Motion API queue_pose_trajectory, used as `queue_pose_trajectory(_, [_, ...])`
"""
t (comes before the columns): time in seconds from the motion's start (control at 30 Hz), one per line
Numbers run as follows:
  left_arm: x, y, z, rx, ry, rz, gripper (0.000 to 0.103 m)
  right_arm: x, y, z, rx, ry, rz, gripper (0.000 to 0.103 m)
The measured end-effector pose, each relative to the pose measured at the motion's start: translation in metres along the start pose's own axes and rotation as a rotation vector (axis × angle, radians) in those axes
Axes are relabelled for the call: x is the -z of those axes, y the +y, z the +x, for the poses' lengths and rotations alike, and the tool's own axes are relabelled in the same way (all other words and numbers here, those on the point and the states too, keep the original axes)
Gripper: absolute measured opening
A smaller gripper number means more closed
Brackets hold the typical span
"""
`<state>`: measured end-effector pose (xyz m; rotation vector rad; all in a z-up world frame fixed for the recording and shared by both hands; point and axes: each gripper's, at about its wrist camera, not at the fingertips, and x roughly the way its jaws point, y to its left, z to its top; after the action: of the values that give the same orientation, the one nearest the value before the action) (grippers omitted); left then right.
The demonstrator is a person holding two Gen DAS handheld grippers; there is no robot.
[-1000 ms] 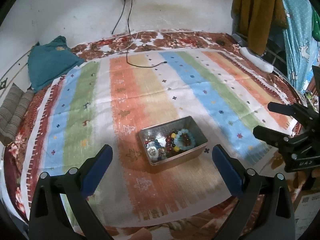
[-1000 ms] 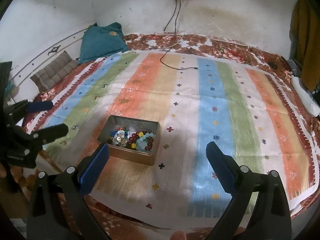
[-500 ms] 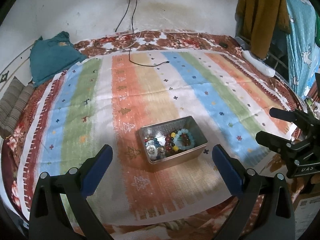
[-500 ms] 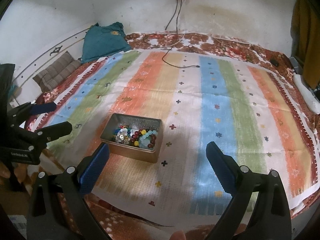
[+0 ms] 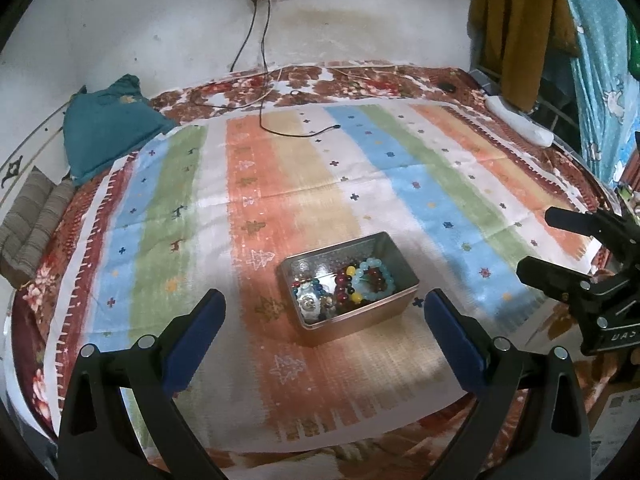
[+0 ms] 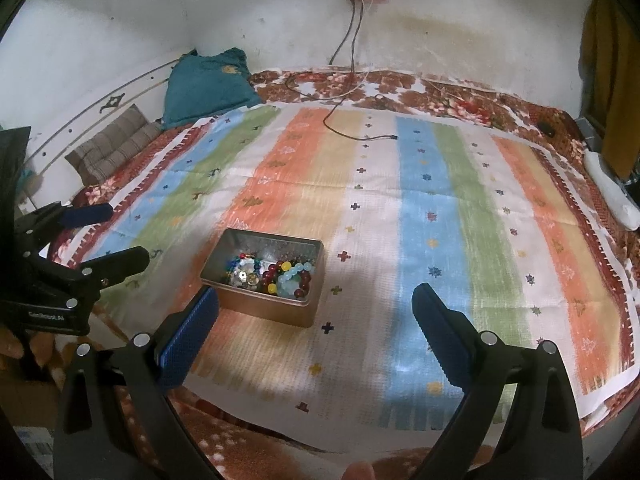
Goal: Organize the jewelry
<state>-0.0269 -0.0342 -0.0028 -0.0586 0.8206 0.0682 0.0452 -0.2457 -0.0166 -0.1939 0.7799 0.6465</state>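
Both my grippers, left [image 5: 324,316] and right [image 6: 316,308], have crept nearer the tin [image 5: 394,308], spread wide, empty; a cable [image 5: 296,132] lies beyond; only the right view shows my fingertip [image 6: 359,471].

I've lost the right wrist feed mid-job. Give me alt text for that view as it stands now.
An open metal tin full of beaded bracelets sits on a striped cloth, ahead and left of the open, empty right gripper. The left gripper, also open, reaches in from the left edge, short of the tin.
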Motion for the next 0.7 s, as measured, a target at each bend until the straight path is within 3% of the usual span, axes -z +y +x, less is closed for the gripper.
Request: queue_pose_trajectory(0.7, [0.0026, -0.0036, -0.001, 0.028, 0.006, 0.013, 0.098, -0.0025, 0.0022, -0.0082, 0.008, -0.021, 0.0, 0.098])
